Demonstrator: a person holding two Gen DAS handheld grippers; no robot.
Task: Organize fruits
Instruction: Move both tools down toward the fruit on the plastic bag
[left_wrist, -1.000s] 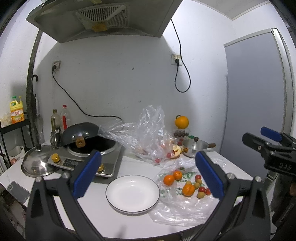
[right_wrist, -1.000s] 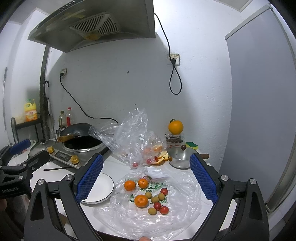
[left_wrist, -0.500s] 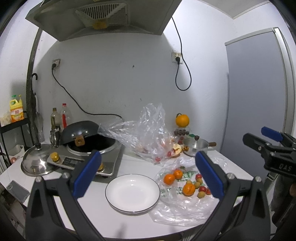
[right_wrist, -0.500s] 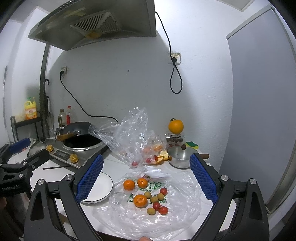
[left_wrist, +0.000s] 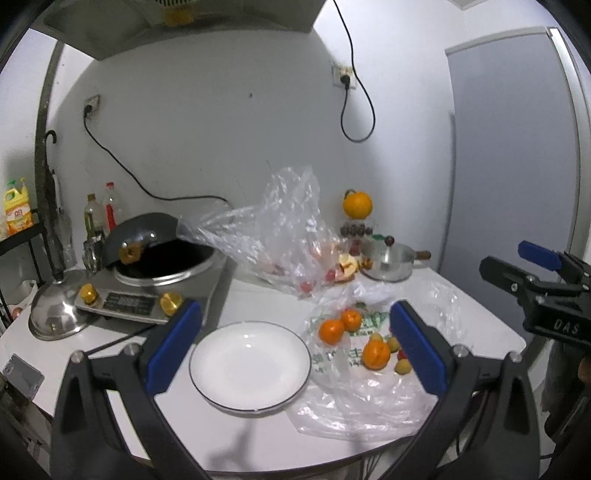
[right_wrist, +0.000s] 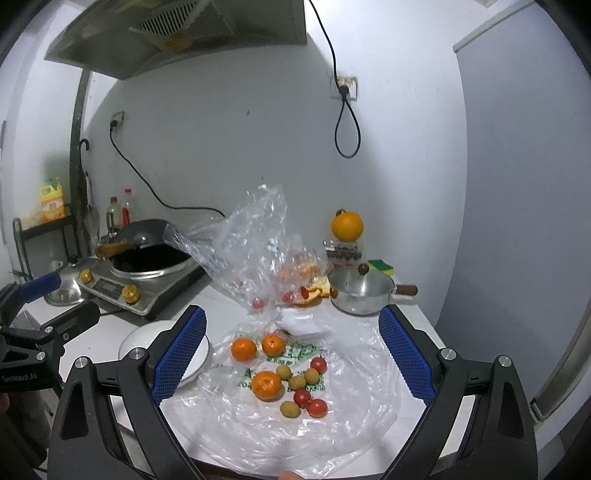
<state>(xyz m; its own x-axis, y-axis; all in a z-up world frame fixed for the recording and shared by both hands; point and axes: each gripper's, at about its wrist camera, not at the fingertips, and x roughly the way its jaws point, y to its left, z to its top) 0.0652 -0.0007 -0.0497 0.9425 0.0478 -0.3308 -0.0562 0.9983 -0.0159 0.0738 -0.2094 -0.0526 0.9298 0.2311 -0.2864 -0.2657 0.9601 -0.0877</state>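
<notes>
Three tangerines (right_wrist: 266, 384), several small red tomatoes (right_wrist: 317, 407) and small green-yellow fruits (right_wrist: 290, 408) lie on a flat clear plastic bag (right_wrist: 343, 417) on the white table. They also show in the left wrist view (left_wrist: 376, 354). An empty white plate (left_wrist: 250, 364) sits left of them; it also shows in the right wrist view (right_wrist: 140, 339). My left gripper (left_wrist: 291, 347) is open and empty above the plate. My right gripper (right_wrist: 291, 354) is open and empty above the fruit.
A crumpled clear bag with fruit (left_wrist: 284, 236) stands behind the plate. A stove with a black wok (left_wrist: 162, 258) and a steel lid (left_wrist: 55, 314) are at left. A small steel pot (right_wrist: 362, 293) and a large orange on a jar (right_wrist: 346, 226) stand at the back right.
Both grippers have moved closer to the table and tilted down slightly; the plate and fruit appear larger. Both stay open and empty.
</notes>
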